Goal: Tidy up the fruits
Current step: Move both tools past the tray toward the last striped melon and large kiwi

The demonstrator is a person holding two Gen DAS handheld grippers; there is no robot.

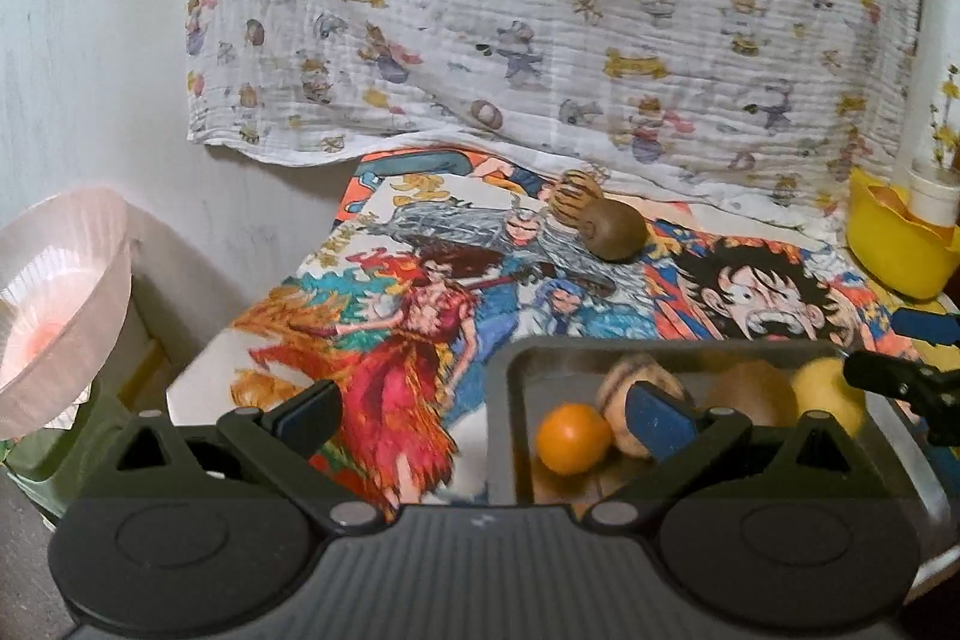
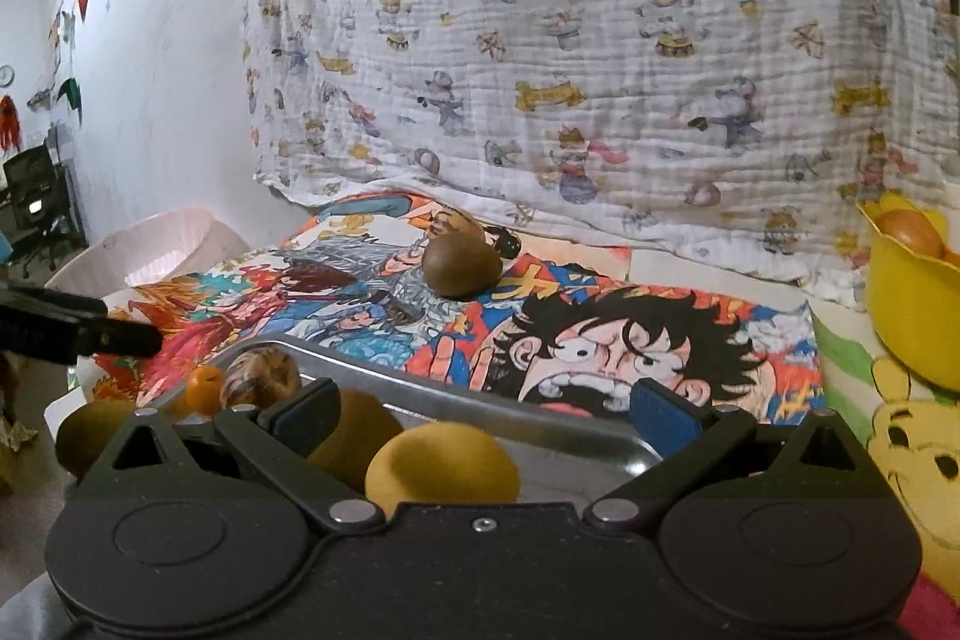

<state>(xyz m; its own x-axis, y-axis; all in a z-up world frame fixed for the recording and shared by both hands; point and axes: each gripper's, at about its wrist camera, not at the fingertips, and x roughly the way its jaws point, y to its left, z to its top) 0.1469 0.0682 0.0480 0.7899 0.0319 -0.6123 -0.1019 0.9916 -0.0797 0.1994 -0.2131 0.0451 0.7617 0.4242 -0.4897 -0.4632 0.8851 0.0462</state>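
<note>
A printed cloth [image 2: 600, 58] is hanging across the back, its hem lying on the desk [image 2: 840, 358], and a cartoon poster [image 1: 420, 316] is covering most of the desk in front of you. A metal tray [image 1: 510, 400] is sitting at the near edge on the poster, holding an orange [image 1: 573, 437], a striped fruit [image 1: 624, 388], a brown fruit [image 1: 750, 388] and a lemon [image 1: 825, 394] close together. At the far right a yellow bowl [image 2: 912, 328] is holding more fruit near the cloth. A pink bowl [image 1: 60, 304] is sitting off the left edge of the desk. Well beyond the tray, a kiwi [image 2: 459, 265] is lying on the poster, touching another striped fruit [image 1: 573, 199] just behind it. You are holding your left gripper [image 1: 480, 415] with its fingers wide apart and nothing between them, above the tray's left rim. Your right gripper [image 2: 483, 412] is likewise spread and gripping nothing, hovering over the tray's right part, with the lemon just below it.
</note>
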